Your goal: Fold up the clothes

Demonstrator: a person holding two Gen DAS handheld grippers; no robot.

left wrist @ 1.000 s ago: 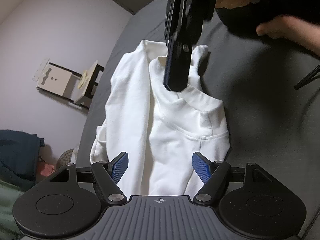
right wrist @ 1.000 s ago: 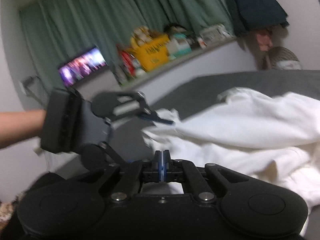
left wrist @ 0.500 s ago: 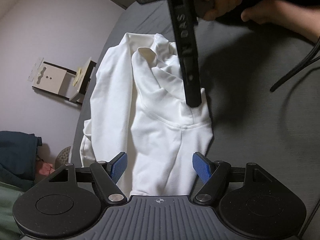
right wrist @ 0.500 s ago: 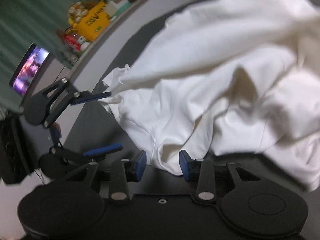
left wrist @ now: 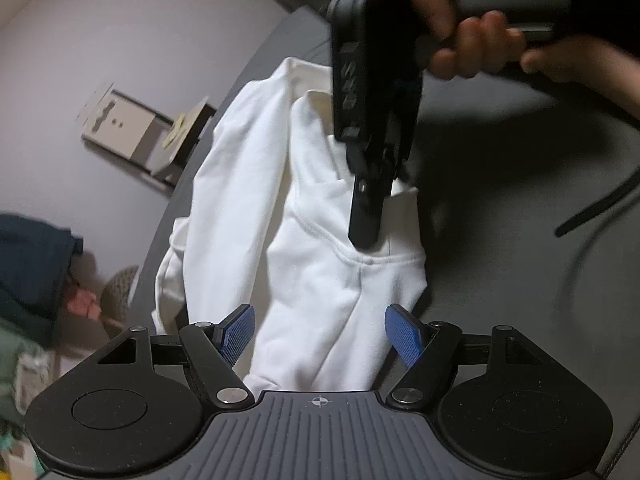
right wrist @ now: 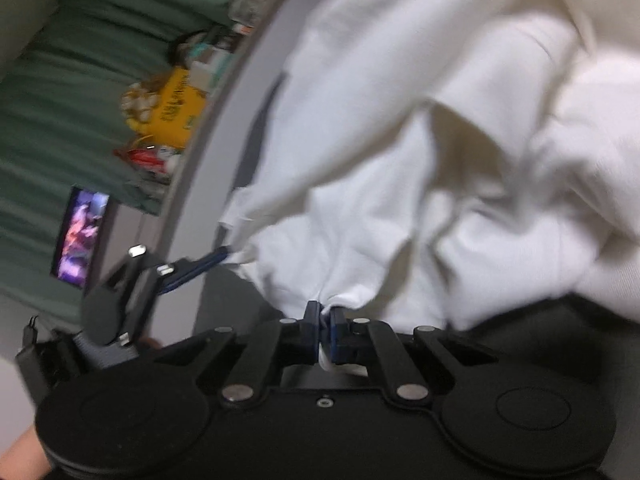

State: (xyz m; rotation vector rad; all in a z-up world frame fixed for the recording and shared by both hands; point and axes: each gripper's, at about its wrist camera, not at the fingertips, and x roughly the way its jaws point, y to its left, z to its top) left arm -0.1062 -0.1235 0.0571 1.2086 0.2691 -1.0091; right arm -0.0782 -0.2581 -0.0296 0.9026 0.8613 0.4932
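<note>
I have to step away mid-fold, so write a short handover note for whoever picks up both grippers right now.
Right gripper: shut on a pinch of the white sweatshirt.
Left gripper: open, blue pads either side of the sweatshirt's near end, gripping nothing.
The sweatshirt lies on the dark grey bed, bunched lengthwise, one sleeve along its side.
Done: right grip taken.
Left: probably grip with the left, then make the fold and smooth it.

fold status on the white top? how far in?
Early to mid. Done: the white top lies lengthwise on the grey bed, one side already lapped over the middle. In hand: the right hand-held gripper is shut on a pinch of its fabric; the left hand-held gripper is open, straddling the near end. Left: the crosswise folds; no compact stack yet.
</note>
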